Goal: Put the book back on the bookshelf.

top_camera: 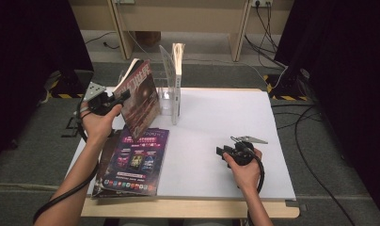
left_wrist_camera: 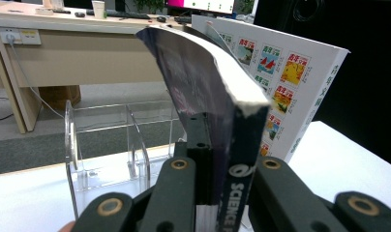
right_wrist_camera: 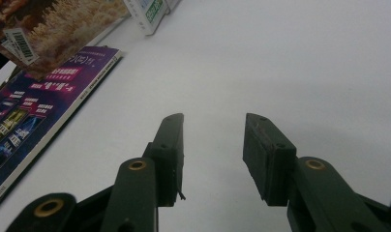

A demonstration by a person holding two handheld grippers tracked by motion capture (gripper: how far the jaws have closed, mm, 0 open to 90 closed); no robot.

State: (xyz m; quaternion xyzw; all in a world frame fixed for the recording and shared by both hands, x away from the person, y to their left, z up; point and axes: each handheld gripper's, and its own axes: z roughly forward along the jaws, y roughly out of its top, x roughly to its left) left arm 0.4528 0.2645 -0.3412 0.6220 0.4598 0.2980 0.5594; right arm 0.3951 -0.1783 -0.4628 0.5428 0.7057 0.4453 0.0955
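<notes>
Two grippers are in play. Low and right of centre in the high view, the right gripper [top_camera: 221,152] rests on the white table [top_camera: 216,122], its jaws apart around nothing. At lower left lies a purple magazine [top_camera: 134,160]. Above it, the left gripper [top_camera: 124,95] clamps a dark magazine [top_camera: 140,94] by its spine, lifted and tilted, just beside the clear rack [top_camera: 167,84] at upper centre.

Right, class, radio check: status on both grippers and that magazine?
Left gripper shut on magazine, held up beside clear rack. Right gripper open, empty, over table. White book already in rack.
</notes>
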